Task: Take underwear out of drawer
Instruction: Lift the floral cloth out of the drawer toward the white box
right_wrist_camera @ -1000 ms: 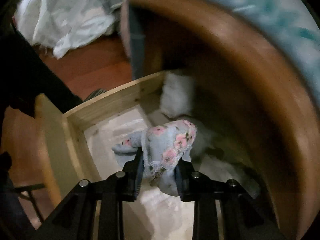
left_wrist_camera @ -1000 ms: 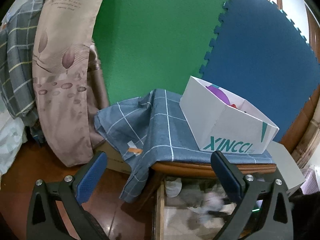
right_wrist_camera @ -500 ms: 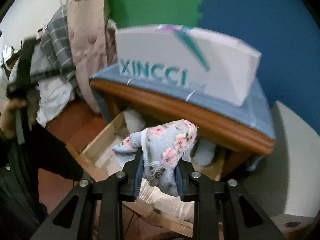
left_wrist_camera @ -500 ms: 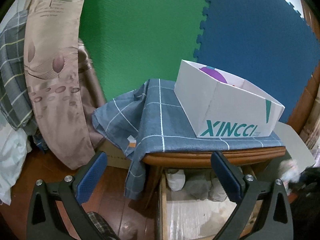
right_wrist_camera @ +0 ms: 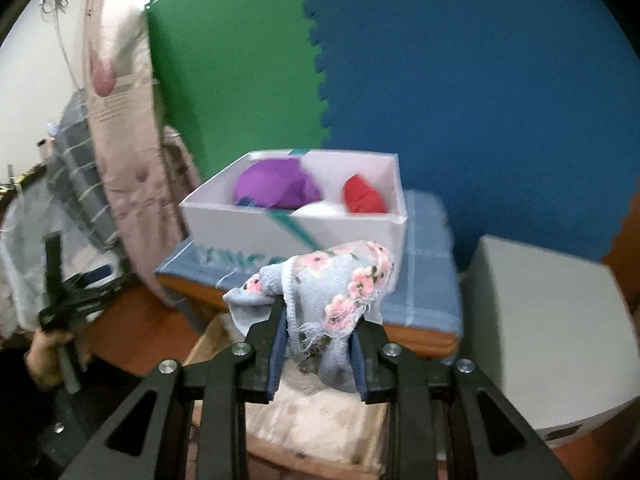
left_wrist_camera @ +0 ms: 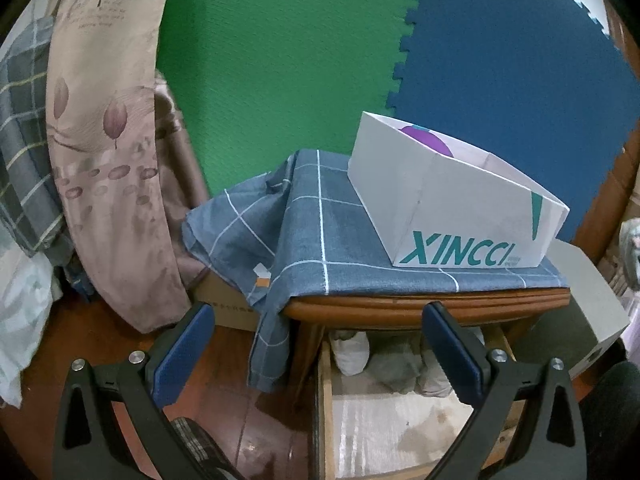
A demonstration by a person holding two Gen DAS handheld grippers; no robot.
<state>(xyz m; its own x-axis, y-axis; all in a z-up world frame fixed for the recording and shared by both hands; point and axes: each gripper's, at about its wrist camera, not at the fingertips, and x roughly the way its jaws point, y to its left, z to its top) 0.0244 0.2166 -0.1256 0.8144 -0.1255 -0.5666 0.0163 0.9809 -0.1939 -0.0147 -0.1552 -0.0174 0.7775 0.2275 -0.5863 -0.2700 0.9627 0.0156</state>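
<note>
My right gripper (right_wrist_camera: 320, 344) is shut on pale blue underwear (right_wrist_camera: 328, 284) with pink flower trim, held up above the open wooden drawer (right_wrist_camera: 320, 428) and in front of the white XINCCI box (right_wrist_camera: 292, 228). A blurred bit of that underwear (left_wrist_camera: 632, 240) shows at the right edge of the left wrist view. My left gripper (left_wrist_camera: 320, 344) stands open with nothing between its fingers, looking down at the drawer (left_wrist_camera: 324, 400) under the small table; several pale rolled garments (left_wrist_camera: 384, 356) lie at the drawer's back.
The box holds a purple bundle (right_wrist_camera: 276, 188) and a red one (right_wrist_camera: 364, 196) and sits on a blue checked cloth (left_wrist_camera: 312, 240) over the wooden table (left_wrist_camera: 420, 308). A grey block (right_wrist_camera: 552, 328) stands to the right. Hanging fabrics (left_wrist_camera: 104, 160) crowd the left; green and blue foam mats behind.
My right gripper has lifted the flowered underwear out of the drawer, up to the level of the box. The left gripper shifted slightly early on, then stayed still.
</note>
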